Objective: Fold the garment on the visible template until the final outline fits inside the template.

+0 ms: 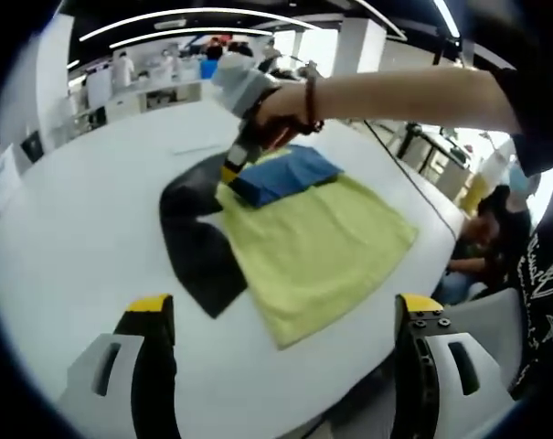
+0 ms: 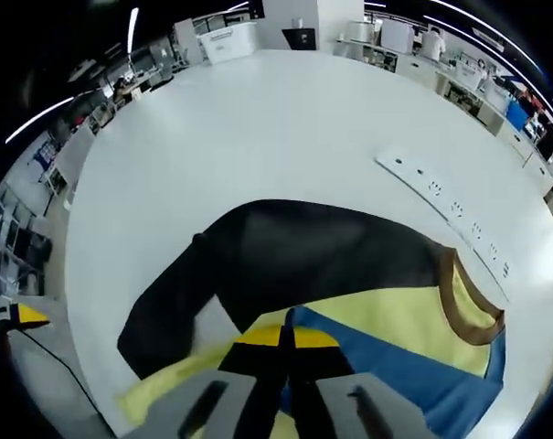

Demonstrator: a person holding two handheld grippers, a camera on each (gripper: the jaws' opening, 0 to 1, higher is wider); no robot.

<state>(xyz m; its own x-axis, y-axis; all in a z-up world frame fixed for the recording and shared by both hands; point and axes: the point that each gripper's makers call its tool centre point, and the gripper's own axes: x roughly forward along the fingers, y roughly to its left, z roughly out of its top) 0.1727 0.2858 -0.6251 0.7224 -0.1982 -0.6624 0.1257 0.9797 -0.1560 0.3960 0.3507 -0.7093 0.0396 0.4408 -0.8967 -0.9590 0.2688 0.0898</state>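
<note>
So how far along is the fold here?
Partly done: the blue panel is already folded over the yellow body. In hand: the right tongs are shut on a fabric edge. Left: the black sleeve lies spread, and the left tongs hang open.

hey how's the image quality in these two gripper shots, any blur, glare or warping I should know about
Left gripper view: strong fisheye bending of the white table, soft overall, the hand holding the right gripper slightly blurred, bright window glare at upper right. Right gripper view: sharper on the garment, table curved by the lens, ceiling strip lights flaring at the edges, its own jaws close and soft.
</note>
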